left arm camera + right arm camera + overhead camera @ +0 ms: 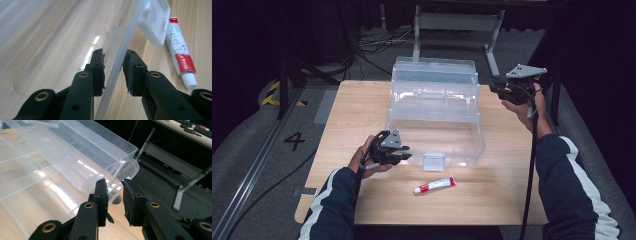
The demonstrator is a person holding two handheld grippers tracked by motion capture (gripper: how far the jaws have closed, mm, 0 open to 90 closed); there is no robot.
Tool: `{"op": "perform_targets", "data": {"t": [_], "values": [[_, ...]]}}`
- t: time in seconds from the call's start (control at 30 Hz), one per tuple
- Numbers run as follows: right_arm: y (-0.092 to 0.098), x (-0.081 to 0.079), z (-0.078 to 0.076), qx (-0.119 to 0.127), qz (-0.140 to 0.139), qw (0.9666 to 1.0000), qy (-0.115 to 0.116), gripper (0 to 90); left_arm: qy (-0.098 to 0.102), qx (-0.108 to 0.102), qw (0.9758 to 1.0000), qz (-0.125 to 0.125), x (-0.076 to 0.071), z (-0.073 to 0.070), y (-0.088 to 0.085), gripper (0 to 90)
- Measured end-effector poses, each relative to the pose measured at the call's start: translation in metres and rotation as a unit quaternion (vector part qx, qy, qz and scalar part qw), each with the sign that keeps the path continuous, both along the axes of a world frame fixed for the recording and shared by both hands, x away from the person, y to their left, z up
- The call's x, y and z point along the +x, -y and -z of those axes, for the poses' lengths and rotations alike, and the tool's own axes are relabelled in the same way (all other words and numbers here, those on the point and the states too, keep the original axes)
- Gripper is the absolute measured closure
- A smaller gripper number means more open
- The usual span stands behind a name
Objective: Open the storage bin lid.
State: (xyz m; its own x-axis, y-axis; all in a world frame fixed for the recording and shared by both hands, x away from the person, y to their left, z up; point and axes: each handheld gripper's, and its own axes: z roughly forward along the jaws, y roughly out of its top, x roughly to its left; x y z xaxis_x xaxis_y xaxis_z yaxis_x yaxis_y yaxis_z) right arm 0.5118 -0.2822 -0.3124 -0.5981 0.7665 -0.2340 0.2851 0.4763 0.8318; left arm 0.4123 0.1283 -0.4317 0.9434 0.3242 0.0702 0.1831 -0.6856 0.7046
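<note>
Wooden tabletop (512,200) carrying a clear tiered plastic box (434,107) at centre, lid tiers folded back. Left claw (115,70) straddling box's front wall, narrow gap, pads not visibly pressing. Right claw (115,200) narrowly parted, empty, beside box's far right corner. Small red-white tube (435,185) lying near front latch

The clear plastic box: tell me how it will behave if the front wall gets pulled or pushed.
The clear plastic box looks empty and thin-walled, so it is probably light and may slide on the smooth wooden table. The left gripper straddles its front wall, which will likely flex. The raised lid at the back could make it tip rearward.
</note>
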Motion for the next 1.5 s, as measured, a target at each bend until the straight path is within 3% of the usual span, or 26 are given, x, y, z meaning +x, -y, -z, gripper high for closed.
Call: {"op": "perform_targets", "data": {"t": [0.4, 0.63, 0.73, 0.97, 1.23, 1.5], "values": [[0.004, -0.041, 0.001, -0.002, -0.046, 0.9989, 0.01, 73.3, 0.005, -0.002, 1.0, 0.001, 0.0, 0.0, 0.004, 71.2], [0.004, -0.067, 0.01, -0.007, -0.074, 0.9972, 0.005, 72.9, 0.006, 0.0, 1.0, -0.002, -0.001, 0.0, 0.006, 71.2], [0.007, -0.079, 0.016, 0.003, -0.093, 0.9956, -0.004, 71.8, 0.007, 0.0, 1.0, -0.002, 0.0, 0.0, 0.006, 71.2], [0.006, -0.096, 0.03, 0.005, -0.114, 0.9934, -0.015, 71.3, 0.007, -0.001, 1.0, -0.006, -0.001, 0.0, 0.007, 70.8], [-0.005, -0.118, 0.043, 0.001, -0.149, 0.9885, -0.027, 68.2, 0.008, -0.003, 0.9999, -0.008, -0.001, 0.0, 0.009, 70.6], [-0.023, -0.14, 0.064, -0.003, -0.193, 0.9801, -0.047, 65.4, 0.011, -0.001, 0.9999, -0.01, -0.001, 0.001, 0.01, 70.5]]}}
